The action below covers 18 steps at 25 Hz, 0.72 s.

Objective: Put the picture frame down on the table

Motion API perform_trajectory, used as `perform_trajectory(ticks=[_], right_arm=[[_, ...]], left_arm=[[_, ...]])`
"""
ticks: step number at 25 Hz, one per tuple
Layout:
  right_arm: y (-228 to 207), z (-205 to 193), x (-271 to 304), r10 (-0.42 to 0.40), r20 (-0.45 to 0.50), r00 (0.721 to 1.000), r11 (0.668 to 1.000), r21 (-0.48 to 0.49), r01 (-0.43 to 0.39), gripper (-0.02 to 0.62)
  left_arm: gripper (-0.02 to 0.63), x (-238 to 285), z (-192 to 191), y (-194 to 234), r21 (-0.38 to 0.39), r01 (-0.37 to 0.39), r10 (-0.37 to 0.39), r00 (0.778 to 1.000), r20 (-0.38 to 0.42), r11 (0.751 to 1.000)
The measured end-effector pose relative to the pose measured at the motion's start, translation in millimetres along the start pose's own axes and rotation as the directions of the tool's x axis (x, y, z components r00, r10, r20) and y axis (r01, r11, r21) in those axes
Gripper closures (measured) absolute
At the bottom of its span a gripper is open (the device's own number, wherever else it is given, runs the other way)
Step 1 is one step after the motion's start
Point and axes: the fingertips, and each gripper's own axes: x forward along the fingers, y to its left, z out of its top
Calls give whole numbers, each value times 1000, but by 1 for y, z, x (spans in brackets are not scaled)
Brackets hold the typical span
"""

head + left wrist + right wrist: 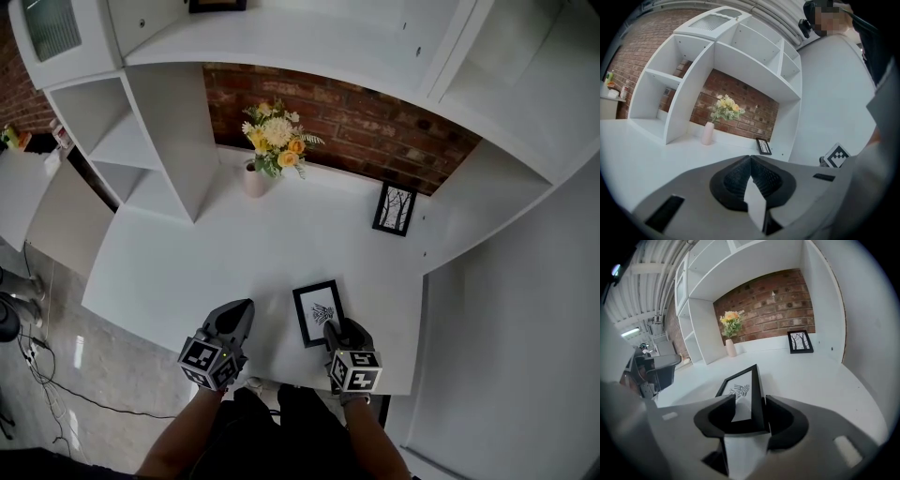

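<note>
A small black picture frame [319,312] with a dark drawing on white lies flat on the white table [178,272], close to its front edge. My right gripper [335,330] is at the frame's near right corner. In the right gripper view the near end of the frame [740,386] sits between the jaws of the right gripper [750,399], which stand apart, with a gap at the left pad. To the left, my left gripper [242,309] hovers over bare table. In its own view the left gripper [750,158] has its pads meeting, with nothing between them.
A second black frame [395,208] leans against the brick back wall at the right. A pale vase of yellow and white flowers [272,148] stands at the back centre. White shelf units [141,141] flank the table; a white side wall [487,216] borders it on the right.
</note>
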Motion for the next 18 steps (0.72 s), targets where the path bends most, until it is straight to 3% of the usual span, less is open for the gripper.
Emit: perform_trajectory(ticks=[10,18], right_arm=[[-1,-19,13,-17,-100,995,999,-33,14,383],[2,-12,6,-9,-62,998,999,-32,7,385]], left_arm=[[607,-4,0,11,-4,-18,18,1000,4,1000],[607,-2,0,11,-7,-4,4,1000,2,1000]])
